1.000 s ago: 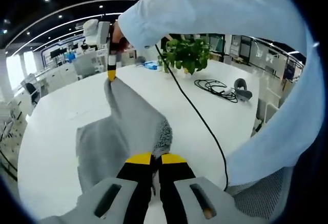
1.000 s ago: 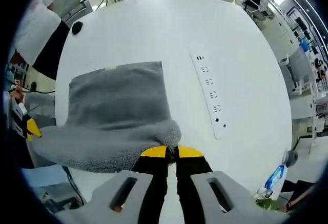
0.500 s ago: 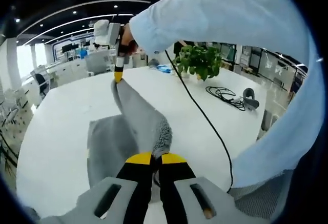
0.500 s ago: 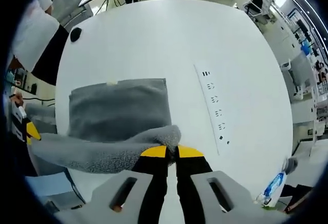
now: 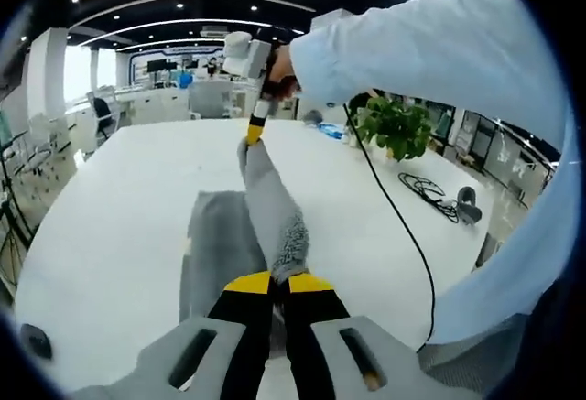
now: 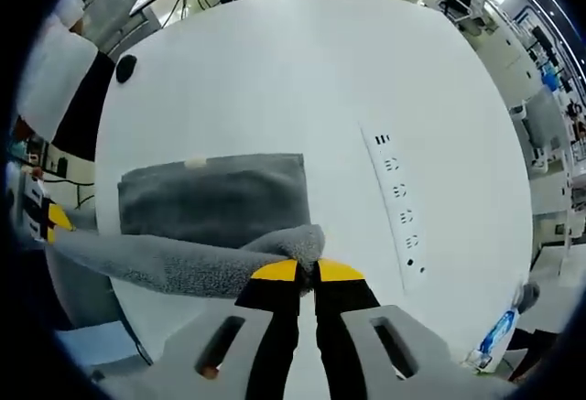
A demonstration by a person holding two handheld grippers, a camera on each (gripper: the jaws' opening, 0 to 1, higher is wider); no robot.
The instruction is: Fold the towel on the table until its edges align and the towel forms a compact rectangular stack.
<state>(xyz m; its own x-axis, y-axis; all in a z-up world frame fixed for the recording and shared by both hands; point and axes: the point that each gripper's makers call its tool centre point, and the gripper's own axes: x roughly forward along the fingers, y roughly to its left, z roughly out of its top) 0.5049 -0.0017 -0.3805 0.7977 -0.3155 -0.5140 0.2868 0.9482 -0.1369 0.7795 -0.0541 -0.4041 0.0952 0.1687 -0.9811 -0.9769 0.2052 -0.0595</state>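
Observation:
A grey towel [image 6: 215,199] lies partly flat on the round white table [image 6: 275,70], with one edge lifted and stretched between both grippers. My left gripper [image 5: 279,283] is shut on one corner of that lifted edge [image 5: 275,226]. My right gripper [image 6: 307,270] is shut on the other corner [image 6: 298,244]. In the left gripper view the right gripper [image 5: 254,133] shows farther off, held by a hand, pinching the far end of the towel [image 5: 220,244]. In the right gripper view the left gripper's yellow tip [image 6: 57,218] sits at the left end of the raised strip.
A white power strip [image 6: 399,208] lies on the table right of the towel. A small black object [image 6: 124,68] rests at the far left. A potted plant [image 5: 396,125], a coiled black cable [image 5: 430,188] and a bottle [image 6: 495,334] stand toward the table's edge. A light-blue sleeve [image 5: 439,61] crosses above.
Both grippers have carried the lifted edge forward over the flat part of the towel, so less flat towel shows beyond the raised strip. Both stay shut on their corners.

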